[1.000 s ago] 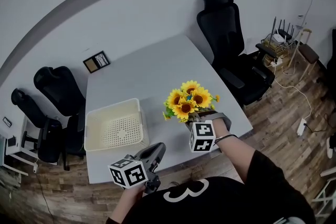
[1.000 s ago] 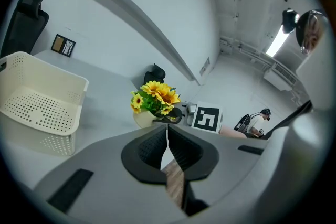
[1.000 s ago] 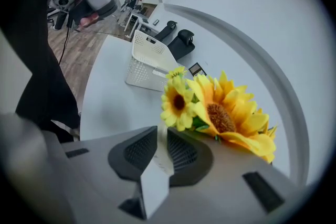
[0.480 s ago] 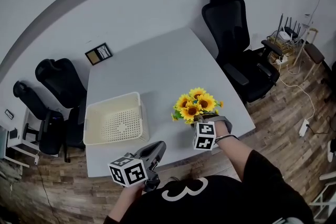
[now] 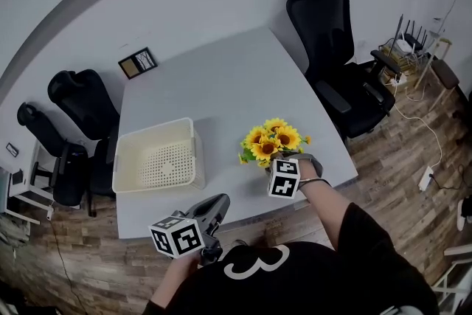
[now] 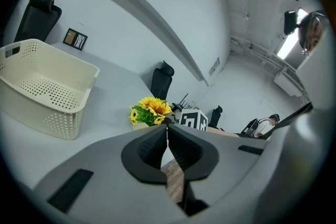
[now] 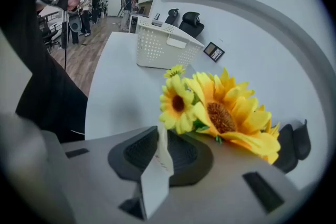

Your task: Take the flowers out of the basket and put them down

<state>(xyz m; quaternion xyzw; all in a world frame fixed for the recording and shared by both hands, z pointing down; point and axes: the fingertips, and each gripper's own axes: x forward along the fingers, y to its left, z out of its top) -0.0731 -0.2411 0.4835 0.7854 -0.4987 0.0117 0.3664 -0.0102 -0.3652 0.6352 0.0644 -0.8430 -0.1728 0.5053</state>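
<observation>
A bunch of yellow sunflowers stands upright over the table's front right part, and my right gripper is shut on its stems. In the right gripper view the blooms fill the space just past the jaws, and a white tag is pinched between them. I cannot tell whether the stems touch the table. The cream perforated basket sits at front left with nothing in it; it also shows in the left gripper view. My left gripper hangs at the table's front edge, shut with nothing in it.
The grey table has a small framed picture at its far left corner. Black office chairs stand at the left and at the far right. Cables and a shelf lie on the wooden floor to the right.
My right gripper has come down toward the table with the sunflowers still in it. The left gripper has barely moved.
</observation>
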